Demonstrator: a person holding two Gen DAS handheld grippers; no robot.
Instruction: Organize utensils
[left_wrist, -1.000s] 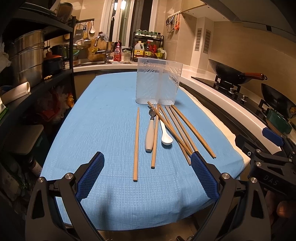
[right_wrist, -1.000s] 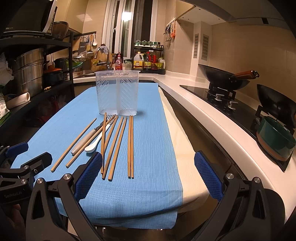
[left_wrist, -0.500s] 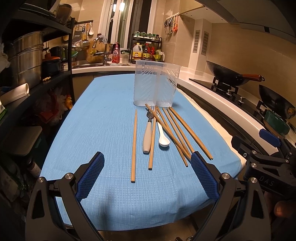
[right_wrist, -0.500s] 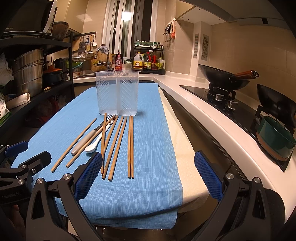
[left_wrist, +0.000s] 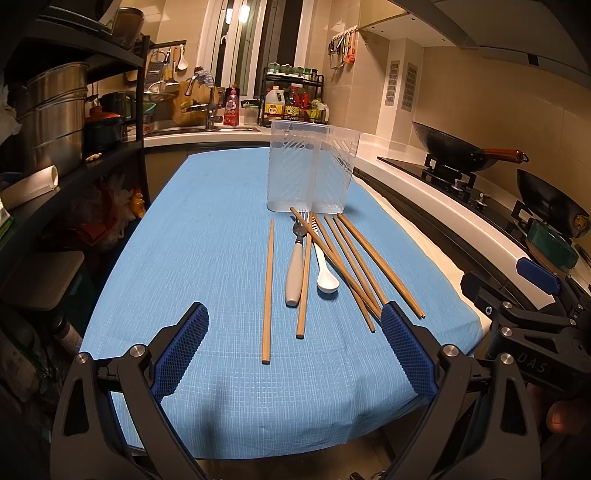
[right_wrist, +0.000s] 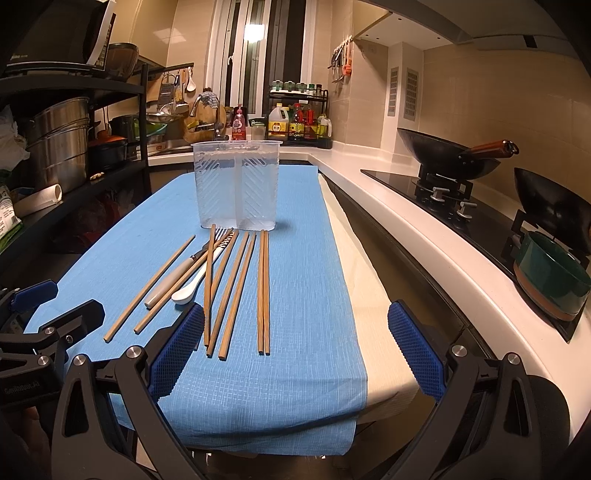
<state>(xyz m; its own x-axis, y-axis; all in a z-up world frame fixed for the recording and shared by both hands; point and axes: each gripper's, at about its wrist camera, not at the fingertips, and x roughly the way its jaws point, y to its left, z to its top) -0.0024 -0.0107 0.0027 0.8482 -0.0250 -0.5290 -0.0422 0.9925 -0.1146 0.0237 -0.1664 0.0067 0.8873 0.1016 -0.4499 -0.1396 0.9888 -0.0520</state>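
While both grippers hover at the near edge, the blue cloth (left_wrist: 207, 236) covers the table and carries every utensil. A clear two-compartment holder (left_wrist: 312, 170) stands upright at its centre. Wooden chopsticks (right_wrist: 263, 291) lie loose in front of the holder, some crossing over a fork (left_wrist: 295, 266) with a pale handle and a white spoon (left_wrist: 325, 273). Left gripper (left_wrist: 291, 354): jaws spread wide, holding nothing. Right gripper (right_wrist: 295, 354): jaws likewise spread wide, holding nothing.
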